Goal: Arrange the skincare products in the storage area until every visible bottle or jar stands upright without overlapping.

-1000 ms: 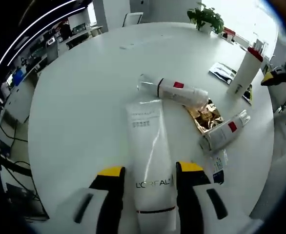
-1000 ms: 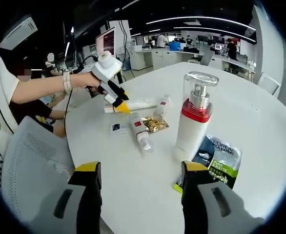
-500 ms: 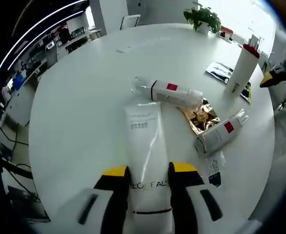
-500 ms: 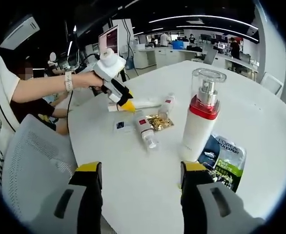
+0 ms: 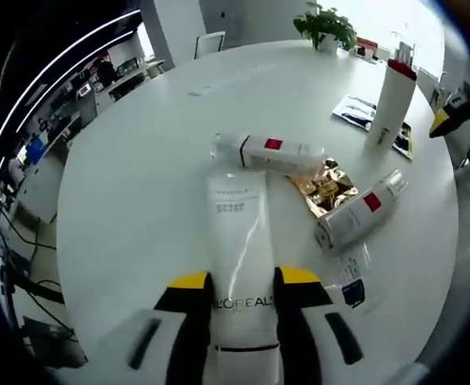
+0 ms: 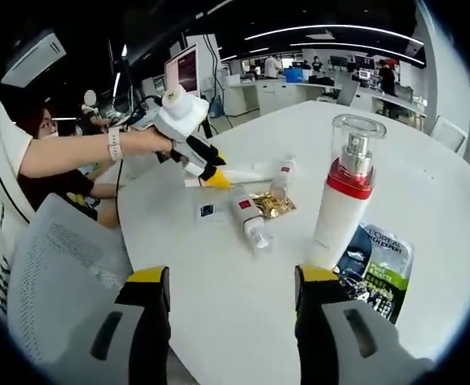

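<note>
Left gripper (image 5: 243, 301): jaws closed against a white tube (image 5: 239, 241) printed "L'OREAL", lying flat on the round white table (image 5: 139, 160). Right of it, two red-labelled bottles (image 5: 271, 152) (image 5: 359, 212) lie toppled beside gold foil (image 5: 323, 186). Right gripper (image 6: 231, 309): jaws wide apart, empty, facing an upright red-collared pump bottle (image 6: 343, 204) beside a sachet (image 6: 375, 265) marked "L'OREAL".

Bare tabletop (image 5: 131, 160) left of tube (image 5: 239, 233)
</note>
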The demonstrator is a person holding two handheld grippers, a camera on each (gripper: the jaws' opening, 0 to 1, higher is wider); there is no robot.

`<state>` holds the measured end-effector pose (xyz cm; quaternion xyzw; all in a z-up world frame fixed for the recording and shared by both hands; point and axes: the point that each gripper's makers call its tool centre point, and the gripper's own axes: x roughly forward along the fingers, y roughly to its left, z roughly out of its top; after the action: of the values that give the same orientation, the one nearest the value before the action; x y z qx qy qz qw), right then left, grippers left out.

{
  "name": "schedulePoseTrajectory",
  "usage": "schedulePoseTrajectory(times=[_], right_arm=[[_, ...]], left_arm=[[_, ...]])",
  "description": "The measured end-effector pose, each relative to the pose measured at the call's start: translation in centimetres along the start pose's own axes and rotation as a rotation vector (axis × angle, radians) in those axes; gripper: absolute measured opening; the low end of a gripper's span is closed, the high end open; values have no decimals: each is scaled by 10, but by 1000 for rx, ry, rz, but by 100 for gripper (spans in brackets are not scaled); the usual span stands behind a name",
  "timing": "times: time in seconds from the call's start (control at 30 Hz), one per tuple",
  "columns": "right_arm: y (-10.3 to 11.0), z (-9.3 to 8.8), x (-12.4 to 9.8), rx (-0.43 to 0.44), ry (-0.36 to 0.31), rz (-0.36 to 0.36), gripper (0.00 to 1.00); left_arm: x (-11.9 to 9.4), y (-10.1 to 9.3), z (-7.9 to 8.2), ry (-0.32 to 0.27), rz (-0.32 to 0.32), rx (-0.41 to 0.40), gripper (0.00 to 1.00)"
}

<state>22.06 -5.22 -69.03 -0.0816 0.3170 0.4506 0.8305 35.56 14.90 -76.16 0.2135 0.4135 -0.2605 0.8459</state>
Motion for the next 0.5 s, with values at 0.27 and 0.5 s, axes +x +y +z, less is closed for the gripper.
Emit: schedulePoseTrajectory(times=[0.27, 0.5], right_arm=[[6, 0, 2, -4, -3, 5, 62], [10, 8, 6, 26, -44, 14, 61]], left_arm=[[-8, 0, -12, 1, 29, 45, 32], [-20, -4, -22, -10, 65, 95, 31]])
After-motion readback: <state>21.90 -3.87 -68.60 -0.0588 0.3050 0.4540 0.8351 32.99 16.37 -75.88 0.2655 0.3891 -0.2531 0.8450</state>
